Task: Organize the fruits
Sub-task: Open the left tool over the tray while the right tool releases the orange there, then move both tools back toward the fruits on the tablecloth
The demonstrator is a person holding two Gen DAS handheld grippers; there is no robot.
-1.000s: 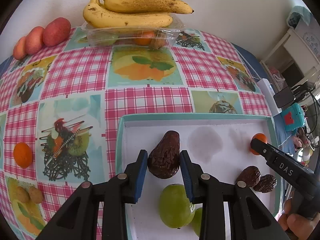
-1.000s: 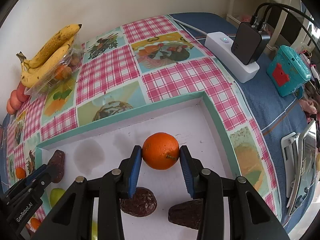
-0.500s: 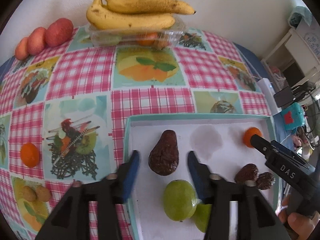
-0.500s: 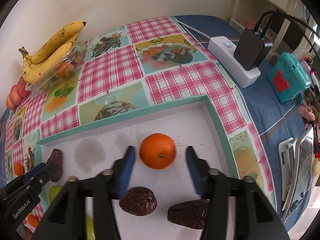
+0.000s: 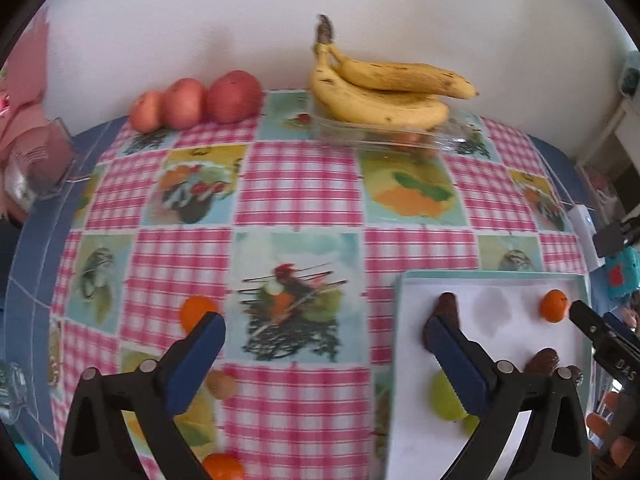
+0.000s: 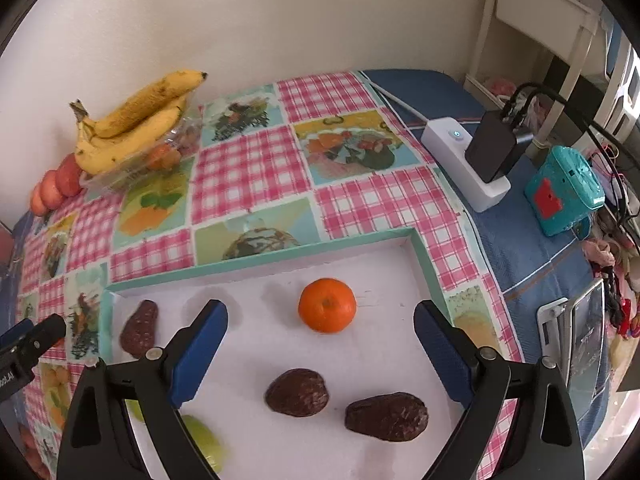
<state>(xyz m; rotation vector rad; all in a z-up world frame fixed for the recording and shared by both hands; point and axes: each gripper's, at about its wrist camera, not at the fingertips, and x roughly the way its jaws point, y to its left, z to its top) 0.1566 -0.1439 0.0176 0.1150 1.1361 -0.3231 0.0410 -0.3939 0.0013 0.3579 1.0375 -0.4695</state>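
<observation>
Both my grippers are opening, nothing between the pads. Left gripper [image 5: 324, 344] hangs over the tablecloth [image 5: 300, 196]; right gripper [image 6: 320, 332] frames the orange [image 6: 327, 305], untouched, sitting in the tray [image 6: 256, 262] with the avocado [image 6: 140, 328].

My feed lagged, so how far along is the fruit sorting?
Done: an orange, three avocados and green fruit lie in the tray. In hand: nothing; both the left gripper and right gripper are opening, empty. Left: oranges on the tablecloth.
</observation>
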